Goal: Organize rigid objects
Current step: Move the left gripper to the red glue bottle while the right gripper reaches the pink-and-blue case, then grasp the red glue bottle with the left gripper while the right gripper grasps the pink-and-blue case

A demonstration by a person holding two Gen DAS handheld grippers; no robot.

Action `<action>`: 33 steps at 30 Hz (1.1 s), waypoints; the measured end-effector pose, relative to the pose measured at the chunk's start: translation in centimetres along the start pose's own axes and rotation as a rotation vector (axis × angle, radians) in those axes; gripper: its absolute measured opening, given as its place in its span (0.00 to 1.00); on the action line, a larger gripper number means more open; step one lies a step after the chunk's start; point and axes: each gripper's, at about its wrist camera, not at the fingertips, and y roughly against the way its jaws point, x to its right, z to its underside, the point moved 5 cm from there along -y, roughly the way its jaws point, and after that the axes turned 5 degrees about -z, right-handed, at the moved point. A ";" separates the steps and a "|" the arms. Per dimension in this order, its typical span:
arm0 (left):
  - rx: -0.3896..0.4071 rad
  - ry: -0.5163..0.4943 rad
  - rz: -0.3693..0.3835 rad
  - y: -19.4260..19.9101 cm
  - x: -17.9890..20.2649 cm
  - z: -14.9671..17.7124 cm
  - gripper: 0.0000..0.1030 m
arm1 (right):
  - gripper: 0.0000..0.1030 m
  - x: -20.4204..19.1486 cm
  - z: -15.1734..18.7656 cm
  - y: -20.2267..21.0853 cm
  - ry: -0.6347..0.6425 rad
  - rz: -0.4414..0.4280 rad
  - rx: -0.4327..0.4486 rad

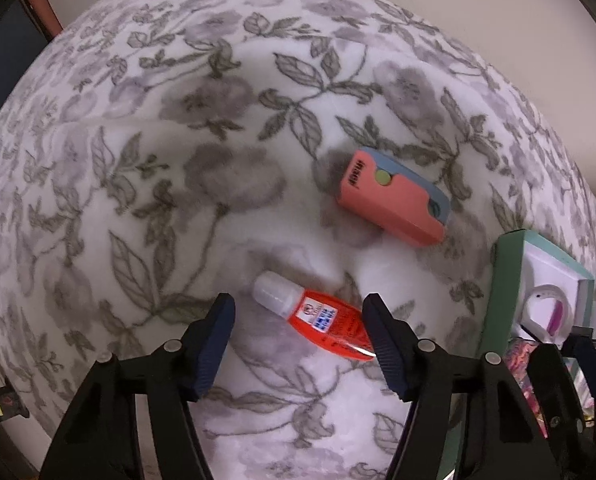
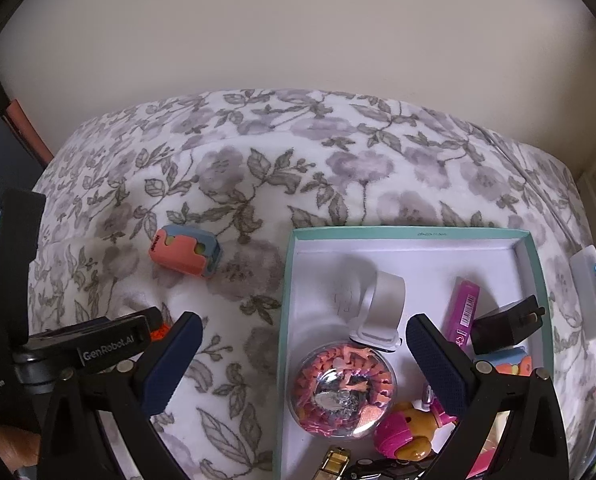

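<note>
An orange glue bottle [image 1: 325,322] with a white cap lies on the floral blanket [image 1: 178,160], slanting between the fingers of my left gripper [image 1: 298,306]. The gripper points down at it and is open: the left pad stands clear of the bottle and the right pad is at its bottom end. In the right wrist view only a bit of the orange bottle [image 2: 158,332] shows behind the left gripper's body. A pink and blue case [image 1: 393,196] [image 2: 186,252] lies further out on the blanket. My right gripper [image 2: 303,320] hangs open and empty over the left wall of the teal box [image 2: 409,232].
The teal box [image 1: 505,288] holds a clear dome of orange pieces [image 2: 343,388], a white item [image 2: 377,308], a magenta tube [image 2: 463,312], a black charger [image 2: 505,324] and a pink and yellow toy [image 2: 405,428]. A white device [image 2: 585,280] lies right of the box. A wall rises behind the bed.
</note>
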 end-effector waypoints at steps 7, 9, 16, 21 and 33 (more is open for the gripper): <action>0.001 -0.015 0.017 0.1 1.3 0.3 0.53 | 1.00 0.1 0.1 -0.1 -0.003 0.011 -0.001; 0.003 -0.020 0.014 0.1 1.7 0.4 0.53 | 1.00 0.4 0.1 -0.1 -0.011 0.012 -0.001; 0.004 -0.047 0.017 -0.4 3.4 0.9 0.42 | 1.00 1.4 0.3 -0.5 -0.041 0.024 -0.009; 0.008 -0.059 0.027 -0.3 3.8 0.9 0.38 | 1.00 1.4 0.3 -0.4 -0.042 0.020 -0.004; 0.032 -0.076 0.019 -0.1 2.4 -1.2 0.30 | 1.00 0.6 -0.2 -0.7 -0.014 0.051 0.011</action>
